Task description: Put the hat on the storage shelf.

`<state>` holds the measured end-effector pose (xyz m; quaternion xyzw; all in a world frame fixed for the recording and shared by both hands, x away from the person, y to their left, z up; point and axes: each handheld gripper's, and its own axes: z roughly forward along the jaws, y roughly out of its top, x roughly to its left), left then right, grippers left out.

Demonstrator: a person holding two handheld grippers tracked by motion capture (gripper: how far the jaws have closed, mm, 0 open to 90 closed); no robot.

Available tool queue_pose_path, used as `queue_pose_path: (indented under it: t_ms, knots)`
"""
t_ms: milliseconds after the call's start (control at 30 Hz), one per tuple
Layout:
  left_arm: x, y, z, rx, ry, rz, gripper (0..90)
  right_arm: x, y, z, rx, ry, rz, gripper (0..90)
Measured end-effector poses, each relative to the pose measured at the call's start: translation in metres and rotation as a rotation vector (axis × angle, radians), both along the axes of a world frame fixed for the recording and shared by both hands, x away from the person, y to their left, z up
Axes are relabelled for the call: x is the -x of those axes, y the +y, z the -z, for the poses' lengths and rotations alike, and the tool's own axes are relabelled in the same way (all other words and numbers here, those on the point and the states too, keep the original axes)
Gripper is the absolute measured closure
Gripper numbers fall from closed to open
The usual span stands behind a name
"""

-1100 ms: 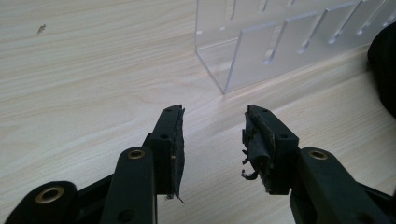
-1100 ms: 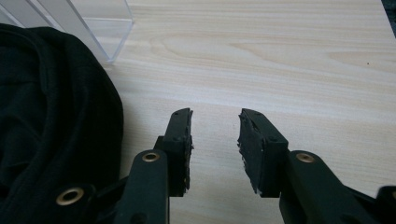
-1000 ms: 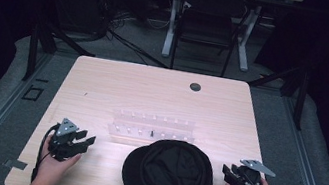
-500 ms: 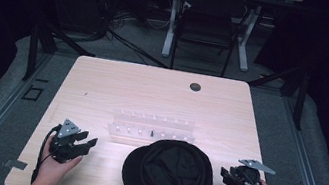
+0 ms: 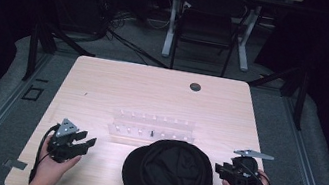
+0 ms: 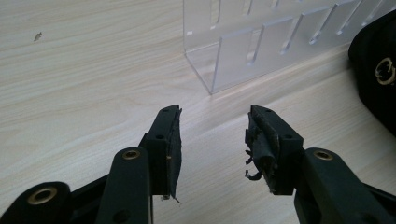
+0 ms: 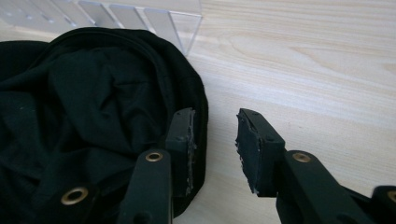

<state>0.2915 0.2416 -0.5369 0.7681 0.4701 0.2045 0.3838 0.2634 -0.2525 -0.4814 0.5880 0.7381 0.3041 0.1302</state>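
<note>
1. High view: black cap (image 5: 168, 174) lying upside down on the near middle of the bench (image 5: 117, 89), opening facing up, just near of the clear slotted rack (image 5: 153, 130).
2. Left hand-held gripper (image 5: 86, 142) at the near left of the bench, held in a hand, pointing right toward the cap, well apart from it.
3. Right hand-held gripper (image 5: 217, 168) at the near right, held in the other hand, pointing left, tips just beside the cap's right rim.
4. Left gripper view: left hand-held gripper (image 6: 212, 135) spread, nothing between the jaws but bare wood; worn black pads (image 6: 173, 140) frayed at the edges. Corner of the rack (image 6: 233, 56) beyond the tips, edge of the cap (image 6: 378, 84) at far right.
5. Right gripper view: right hand-held gripper (image 7: 215, 140) spread, jaws having just been closing a little, only bare bench showing in the gap. One jaw over the cap's (image 7: 84, 116) rim; whether touching the fabric, cannot tell. Other jaw over bare wood. Rack (image 7: 140, 14) at the far edge, behind the cap.
</note>
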Motion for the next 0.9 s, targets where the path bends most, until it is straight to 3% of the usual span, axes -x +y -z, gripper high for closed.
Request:
queue_pose_path:
  t_ms: [233, 267, 300, 333, 467, 600, 900]
  knots:
    - [-0.001, 0.000, 0.004, 0.014, 0.024, 0.004, 55.4, -0.014, 0.008, -0.007, 0.022, 0.132, -0.051, 66.2]
    - [-0.002, 0.000, 0.004, 0.013, 0.026, 0.005, 55.4, -0.014, 0.008, -0.007, 0.022, 0.132, -0.051, 66.2]
    - [-0.002, -0.002, 0.005, 0.011, 0.027, 0.005, 55.4, -0.018, 0.010, -0.008, 0.013, 0.177, -0.058, 66.2]
    - [-0.002, -0.002, 0.005, 0.011, 0.027, 0.005, 55.4, -0.018, 0.010, -0.008, 0.013, 0.177, -0.058, 66.2]
    - [-0.002, -0.003, 0.007, 0.009, 0.033, 0.011, 55.4, -0.028, 0.010, -0.008, 0.013, 0.250, -0.068, 67.1]
    - [-0.002, -0.003, 0.007, 0.003, 0.032, 0.013, 55.4, -0.037, 0.009, -0.005, 0.028, 0.297, -0.065, 68.0]
    - [-0.002, -0.003, 0.009, 0.009, 0.035, 0.004, 55.4, -0.050, 0.009, 0.009, 0.004, 0.361, -0.059, 70.4]
